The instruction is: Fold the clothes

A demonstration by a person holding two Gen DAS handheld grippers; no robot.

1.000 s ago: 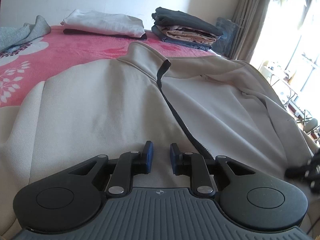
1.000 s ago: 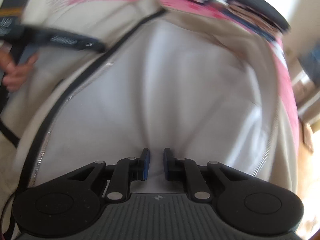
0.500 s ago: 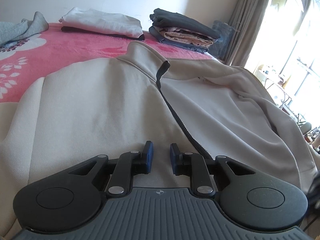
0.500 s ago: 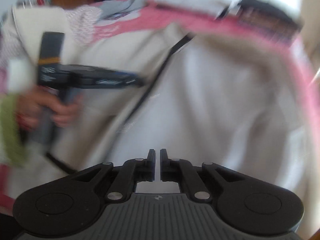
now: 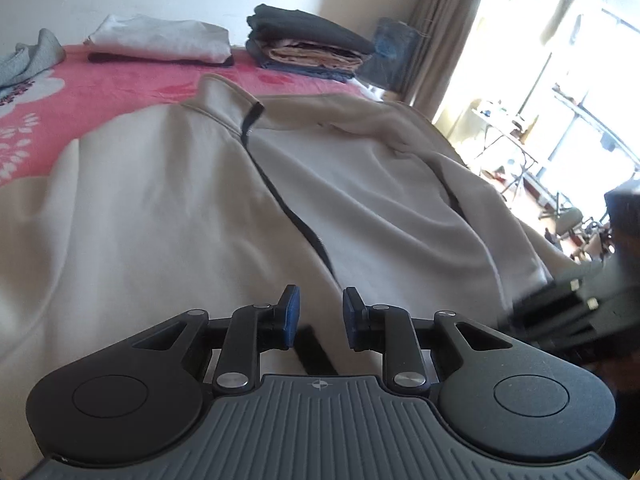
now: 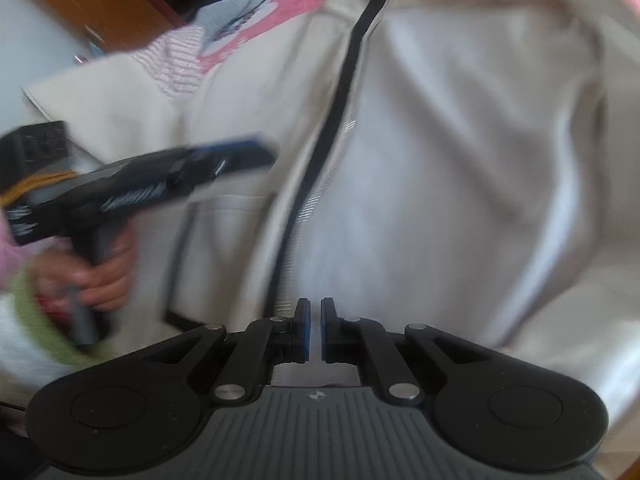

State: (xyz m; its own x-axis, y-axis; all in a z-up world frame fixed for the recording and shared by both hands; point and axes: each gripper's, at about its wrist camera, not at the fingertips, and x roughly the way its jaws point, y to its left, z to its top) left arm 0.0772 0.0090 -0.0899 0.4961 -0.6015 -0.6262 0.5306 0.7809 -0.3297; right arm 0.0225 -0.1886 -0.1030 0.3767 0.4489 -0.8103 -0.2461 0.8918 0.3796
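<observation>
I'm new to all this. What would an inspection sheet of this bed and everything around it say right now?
Surface: pink flowered blanket on a bed.
Job's things: beige zip jacket spread flat, zipper partly open, collar toward the wall.
Clutter: white folded pile, dark folded stack, grey garment, all behind the jacket; striped cloth beside it.
Grippers: left tool open, empty, over the jacket's lower front; right tool nearly closed with a narrow gap, nothing visibly between its fingers. A hand holds the left tool's handle.
Cables: nothing seen.
Surroundings: white wall, curtain, bright window, wooden furniture.
</observation>
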